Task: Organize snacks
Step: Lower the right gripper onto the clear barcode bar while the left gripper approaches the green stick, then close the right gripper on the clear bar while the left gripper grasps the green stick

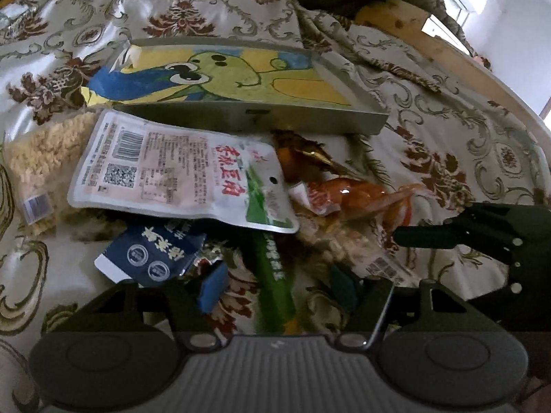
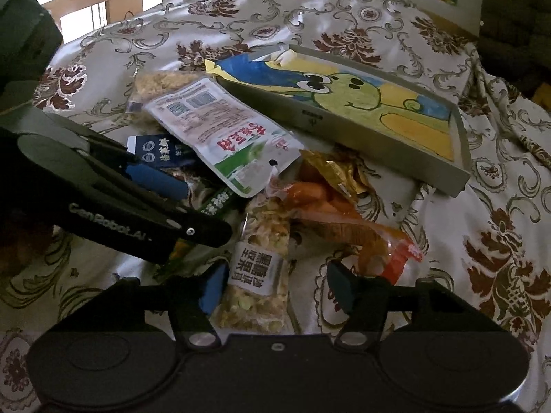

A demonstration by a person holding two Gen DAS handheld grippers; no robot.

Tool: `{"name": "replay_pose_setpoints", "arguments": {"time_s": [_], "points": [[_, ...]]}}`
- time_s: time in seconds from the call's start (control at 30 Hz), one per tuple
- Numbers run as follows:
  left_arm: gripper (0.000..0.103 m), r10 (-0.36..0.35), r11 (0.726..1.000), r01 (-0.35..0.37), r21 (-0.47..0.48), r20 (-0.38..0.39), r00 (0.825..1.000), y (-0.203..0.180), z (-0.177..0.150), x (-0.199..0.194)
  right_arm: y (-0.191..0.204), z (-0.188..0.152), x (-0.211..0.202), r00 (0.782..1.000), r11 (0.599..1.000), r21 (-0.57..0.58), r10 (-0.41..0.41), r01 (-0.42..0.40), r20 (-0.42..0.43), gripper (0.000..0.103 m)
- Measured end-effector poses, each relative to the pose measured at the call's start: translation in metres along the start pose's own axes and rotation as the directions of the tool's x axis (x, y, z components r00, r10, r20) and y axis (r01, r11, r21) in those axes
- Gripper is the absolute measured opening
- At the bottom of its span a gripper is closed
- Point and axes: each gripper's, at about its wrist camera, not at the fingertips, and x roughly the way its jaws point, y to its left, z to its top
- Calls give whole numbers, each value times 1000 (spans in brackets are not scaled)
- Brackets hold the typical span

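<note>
A pile of snacks lies on the patterned cloth in front of a grey tray [image 1: 344, 122] lined with a frog drawing; the tray also shows in the right wrist view [image 2: 378, 144]. A white pouch [image 1: 172, 172] [image 2: 227, 137] tops the pile, beside a dark blue packet [image 1: 151, 254] [image 2: 158, 148], a green stick pack [image 1: 275, 285], orange sausage packs [image 1: 347, 192] [image 2: 344, 220] and a nut bar [image 2: 258, 268]. My left gripper [image 1: 279, 292] is open with the green stick between its fingers. My right gripper [image 2: 275, 289] is open around the nut bar's near end.
A puffed-rice bar [image 1: 41, 158] [image 2: 155, 82] lies left of the pile. A gold wrapper [image 2: 337, 172] sits by the tray. A wooden bed frame [image 1: 447, 51] runs behind the cloth. The right gripper shows at the left wrist view's right edge [image 1: 482, 230].
</note>
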Motion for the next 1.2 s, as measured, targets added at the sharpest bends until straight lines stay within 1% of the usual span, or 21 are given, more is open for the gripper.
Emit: {"name": "replay_pose_setpoints", "arguments": {"time_s": [0.2, 0.27, 0.33, 0.37, 0.4, 0.43, 0.47, 0.53, 0.6, 0.67, 0.73, 0.8, 0.87, 0.93, 1.0, 1.2], "points": [[70, 26, 999, -27, -40, -27, 999, 7, 6, 13, 4, 2, 11, 1000, 1000, -10, -26, 26, -16, 63], [66, 38, 998, -39, -41, -38, 999, 8, 8, 18, 4, 2, 15, 999, 999, -9, -31, 31, -22, 64], [55, 58, 998, -59, -27, -39, 998, 6, 9, 20, 4, 3, 20, 999, 1000, 1, -31, 31, -28, 64], [52, 67, 998, -68, -17, -42, 997, 5, 10, 21, 4, 4, 22, 999, 999, 3, -33, 33, -29, 64], [46, 72, 997, -73, -11, -45, 996, 5, 10, 22, 5, 4, 25, 999, 999, 1, -38, 38, -26, 64], [43, 73, 997, -74, -13, -45, 996, 6, 11, 22, 6, 4, 27, 999, 999, -5, -42, 42, -24, 64], [42, 66, 998, -67, -19, -46, 997, 6, 10, 22, 7, 5, 31, 999, 999, -9, -46, 45, -24, 64], [36, 53, 998, -54, -21, -47, 997, 6, 10, 22, 9, 6, 35, 999, 999, -12, -45, 45, -28, 62], [35, 44, 999, -45, -9, -46, 998, 4, 10, 21, 8, 7, 34, 999, 999, 2, -35, 35, -28, 56], [35, 41, 999, -41, 4, -49, 998, 3, 9, 22, 8, 8, 33, 999, 999, 3, -33, 33, -30, 48], [34, 36, 999, -36, 0, -55, 998, 5, 10, 24, 10, 7, 33, 998, 999, -12, -43, 42, -36, 44], [34, 23, 1000, -24, -15, -63, 998, 8, 11, 25, 9, 6, 33, 999, 999, -11, -41, 41, -36, 44], [32, 11, 999, -13, -38, -68, 998, 12, 12, 26, 10, 7, 33, 998, 999, -13, -44, 43, -38, 44], [24, -7, 998, 3, -61, -73, 997, 15, 14, 24, 10, 7, 32, 998, 999, -20, -45, 44, -36, 43], [23, -20, 997, 13, -81, -81, 997, 18, 15, 21, 10, 8, 31, 998, 999, -28, -43, 42, -36, 43], [21, -61, 982, 33, -188, -149, 987, 29, 11, 4, 7, 8, 20, 999, 999, -38, -21, 20, -38, 41]]}}
